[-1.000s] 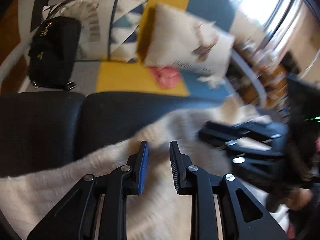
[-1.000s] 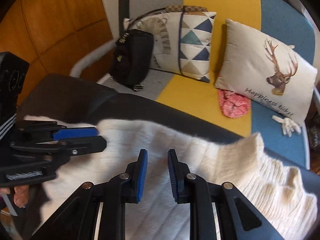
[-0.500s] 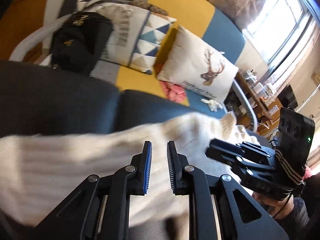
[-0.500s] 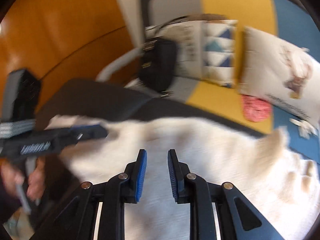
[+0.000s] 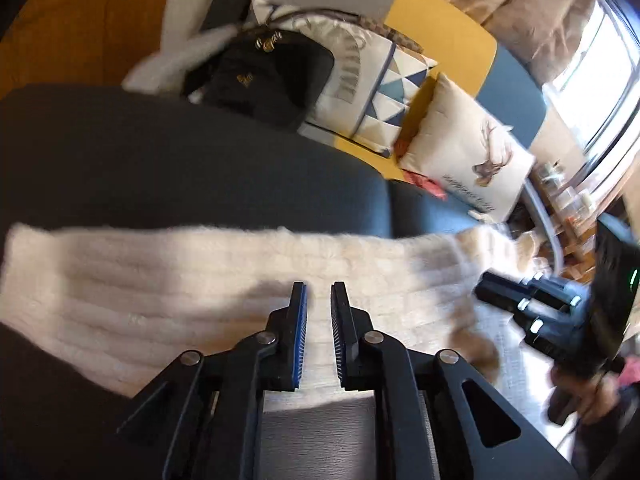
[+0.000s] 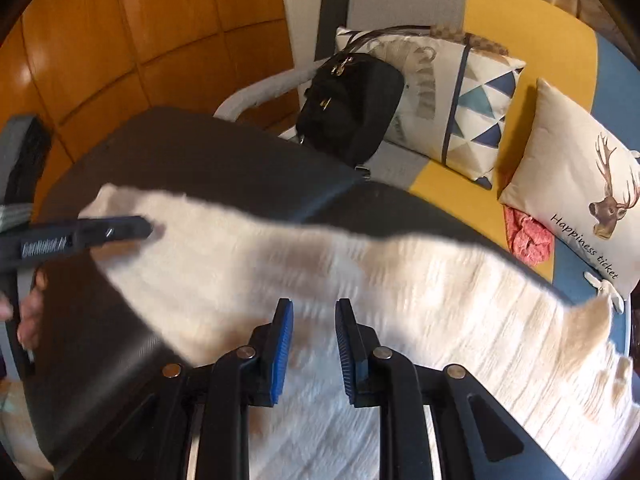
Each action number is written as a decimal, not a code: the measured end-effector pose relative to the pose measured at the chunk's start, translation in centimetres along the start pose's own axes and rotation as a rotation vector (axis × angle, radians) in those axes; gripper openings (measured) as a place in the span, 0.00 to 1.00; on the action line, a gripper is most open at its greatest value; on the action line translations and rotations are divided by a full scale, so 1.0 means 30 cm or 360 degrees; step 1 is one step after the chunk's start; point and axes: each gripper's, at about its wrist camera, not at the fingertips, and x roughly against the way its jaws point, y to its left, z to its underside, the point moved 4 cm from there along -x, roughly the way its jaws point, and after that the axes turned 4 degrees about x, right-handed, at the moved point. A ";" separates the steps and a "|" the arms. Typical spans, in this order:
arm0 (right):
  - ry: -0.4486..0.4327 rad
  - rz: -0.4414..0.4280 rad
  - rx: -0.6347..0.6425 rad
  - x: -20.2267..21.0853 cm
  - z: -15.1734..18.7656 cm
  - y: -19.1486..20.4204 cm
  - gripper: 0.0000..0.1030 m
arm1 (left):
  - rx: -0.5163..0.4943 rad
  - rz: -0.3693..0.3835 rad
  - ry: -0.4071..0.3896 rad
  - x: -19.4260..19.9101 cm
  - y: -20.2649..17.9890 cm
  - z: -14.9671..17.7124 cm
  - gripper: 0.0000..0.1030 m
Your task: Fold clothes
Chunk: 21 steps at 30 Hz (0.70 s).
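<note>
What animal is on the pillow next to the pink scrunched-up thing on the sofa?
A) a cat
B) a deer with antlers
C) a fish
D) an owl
B: the cream pillow shows a deer's head with big antlers, and it leans right beside the pink crumpled cloth on the sofa.

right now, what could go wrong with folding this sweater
The left gripper has just been closing at a corner of the sweater, yet no fabric shows between its jaws: it may miss. The sweater's right end reaches the edge of the dark cushion, so a pull could drag it off.
</note>
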 end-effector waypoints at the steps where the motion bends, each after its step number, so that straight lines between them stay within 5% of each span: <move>1: 0.0004 -0.0004 -0.0019 -0.009 -0.017 -0.008 0.19 | 0.0013 -0.0023 0.0009 -0.005 0.017 -0.003 0.13; 4: 0.0052 0.0068 -0.0006 -0.063 -0.046 -0.028 0.19 | 0.0156 -0.0112 0.0037 -0.029 0.120 -0.003 0.12; 7: 0.0078 0.0086 -0.0016 -0.093 -0.054 -0.031 0.20 | 0.0278 -0.0008 0.0016 -0.014 0.174 0.007 0.13; 12: 0.0037 0.0039 -0.0092 -0.050 -0.043 -0.024 0.20 | 0.0318 -0.0023 -0.0108 0.082 0.233 -0.007 0.13; 15: 0.0008 -0.0085 -0.0061 0.008 -0.007 0.022 0.20 | 0.0399 -0.0124 -0.0143 0.129 0.345 -0.034 0.13; 21: 0.0098 -0.0090 0.0046 -0.050 0.039 0.102 0.20 | 0.0477 -0.0336 -0.0053 0.126 0.552 -0.029 0.13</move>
